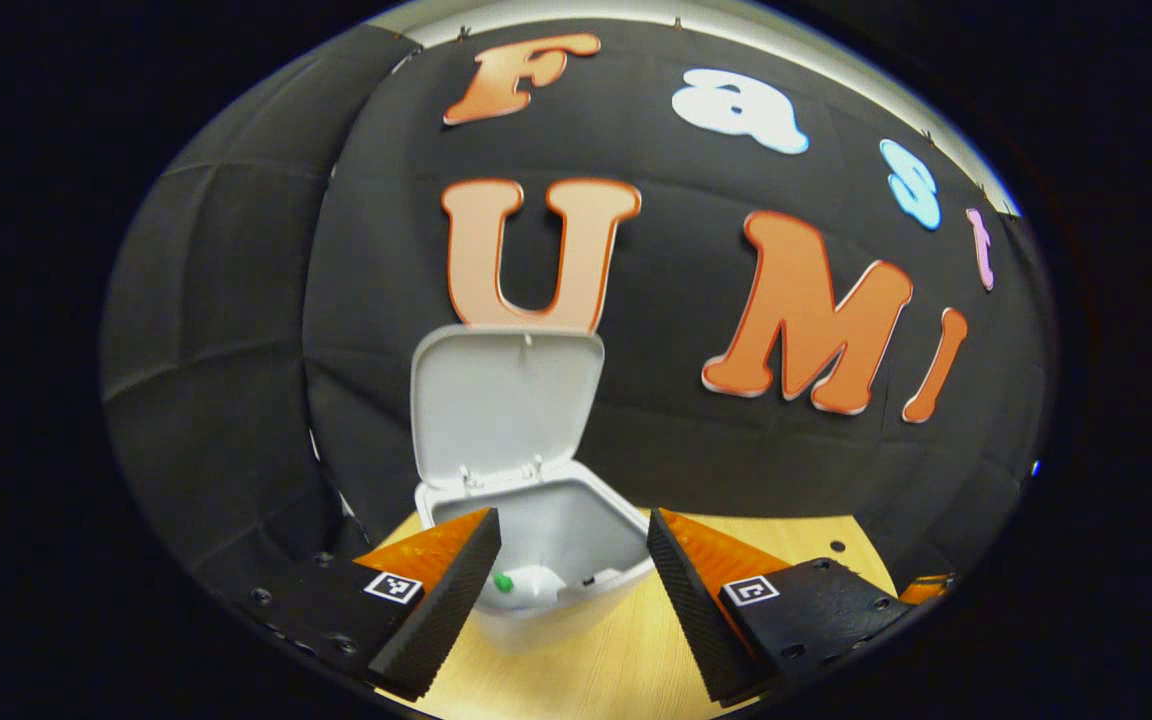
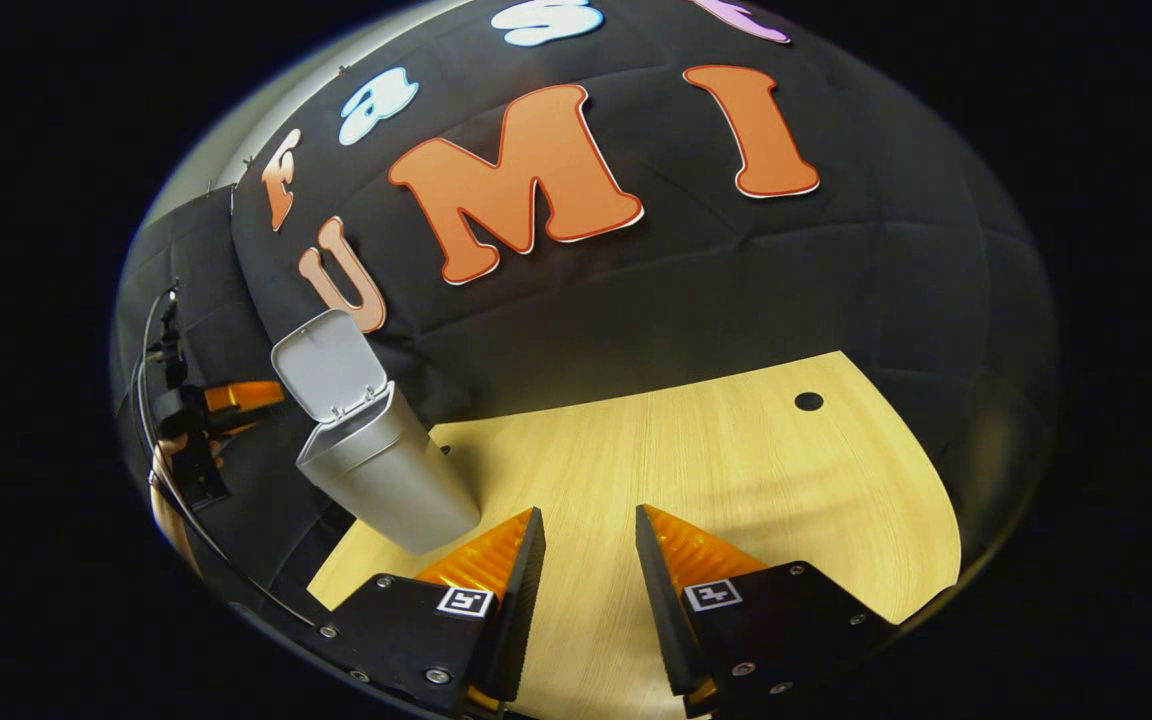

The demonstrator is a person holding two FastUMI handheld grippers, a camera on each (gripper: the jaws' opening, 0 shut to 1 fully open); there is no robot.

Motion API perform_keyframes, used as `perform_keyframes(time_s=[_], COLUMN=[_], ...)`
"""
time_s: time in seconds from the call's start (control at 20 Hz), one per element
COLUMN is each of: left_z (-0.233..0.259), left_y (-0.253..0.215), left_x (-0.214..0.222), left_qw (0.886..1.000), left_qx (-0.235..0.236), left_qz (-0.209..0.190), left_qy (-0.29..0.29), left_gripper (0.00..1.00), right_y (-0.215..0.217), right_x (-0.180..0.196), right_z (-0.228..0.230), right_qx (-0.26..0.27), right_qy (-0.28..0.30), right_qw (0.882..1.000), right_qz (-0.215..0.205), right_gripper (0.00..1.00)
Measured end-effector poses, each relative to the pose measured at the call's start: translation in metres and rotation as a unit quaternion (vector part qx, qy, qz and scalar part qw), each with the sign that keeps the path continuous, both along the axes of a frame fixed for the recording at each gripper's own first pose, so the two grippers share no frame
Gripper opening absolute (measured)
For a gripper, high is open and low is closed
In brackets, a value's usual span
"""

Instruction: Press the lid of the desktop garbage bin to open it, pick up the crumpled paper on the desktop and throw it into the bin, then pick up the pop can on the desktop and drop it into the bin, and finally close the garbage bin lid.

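The grey desktop bin (image 1: 546, 625) stands straight ahead in the left gripper view with its lid (image 1: 504, 400) swung upright. Inside lies a white crumpled lump (image 1: 536, 588) with a small green spot; I cannot tell if the can is in there. My left gripper (image 1: 573, 520) is open, its fingers on either side of the bin's mouth and a little in front of it. In the right gripper view the bin (image 2: 391, 480) stands at the left with its lid (image 2: 324, 365) raised. My right gripper (image 2: 588, 515) hangs open over bare table, holding nothing.
The light wooden table (image 2: 736, 470) has a small dark hole (image 2: 808, 401) near its far right. The left gripper (image 2: 254, 396), held by a hand, shows beyond the bin at the far left of the right gripper view. Black cloth walls close in behind the bin.
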State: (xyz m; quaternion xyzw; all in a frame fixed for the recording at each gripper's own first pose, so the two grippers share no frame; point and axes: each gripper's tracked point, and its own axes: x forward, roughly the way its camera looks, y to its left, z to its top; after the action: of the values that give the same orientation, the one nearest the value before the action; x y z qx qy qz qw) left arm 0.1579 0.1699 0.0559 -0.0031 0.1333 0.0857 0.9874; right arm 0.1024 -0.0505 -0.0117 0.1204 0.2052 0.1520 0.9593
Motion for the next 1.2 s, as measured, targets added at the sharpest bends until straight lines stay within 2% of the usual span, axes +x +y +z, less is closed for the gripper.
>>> perform_keyframes(time_s=[0.15,0.3,0.35,0.45,0.6,0.65,0.75,0.9,1.15,1.2], left_z=[0.086,0.135,0.14,0.141,0.128,0.118,0.087,0.054,0.004,-0.016], left_y=[0.017,0.038,0.05,0.067,0.082,0.085,0.084,0.093,0.082,0.079], left_x=[0.026,0.068,0.084,0.117,0.159,0.172,0.191,0.196,0.168,0.157], left_qw=[0.994,0.983,0.979,0.973,0.97,0.973,0.984,0.986,0.992,0.992], left_qx=[0.055,0.107,0.126,0.166,0.206,0.198,0.154,0.129,0.059,0.047], left_qz=[0.028,0.065,0.083,0.105,0.11,0.104,0.091,0.1,0.088,0.084], left_qy=[-0.092,-0.134,-0.136,-0.122,-0.073,-0.056,-0.014,0.023,0.063,0.081], left_gripper=[0.93,0.93,0.89,0.93,0.9,0.9,0.91,0.94,0.95,1.0], right_y=[0.013,0.023,0.023,0.019,0.004,-0.002,-0.012,-0.022,-0.024,-0.022], right_x=[-0.004,-0.011,-0.014,-0.018,-0.021,-0.021,-0.02,-0.019,-0.017,-0.016], right_z=[0.002,0.004,0.007,0.01,0.011,0.01,0.011,0.012,0.012,0.012], right_qx=[0.006,0.012,0.013,0.017,0.024,0.028,0.037,0.043,0.052,0.054], right_qy=[-0.005,-0.007,-0.011,-0.015,-0.015,-0.013,-0.008,-0.01,-0.007,-0.006], right_qw=[1.0,0.999,0.999,0.999,1.0,1.0,0.999,0.999,0.998,0.998], right_qz=[0.015,0.028,0.028,0.024,0.006,-0.002,-0.017,-0.03,-0.028,-0.026], right_gripper=[0.55,0.55,0.55,0.55,0.55,0.55,0.55,0.54,0.54,0.54])
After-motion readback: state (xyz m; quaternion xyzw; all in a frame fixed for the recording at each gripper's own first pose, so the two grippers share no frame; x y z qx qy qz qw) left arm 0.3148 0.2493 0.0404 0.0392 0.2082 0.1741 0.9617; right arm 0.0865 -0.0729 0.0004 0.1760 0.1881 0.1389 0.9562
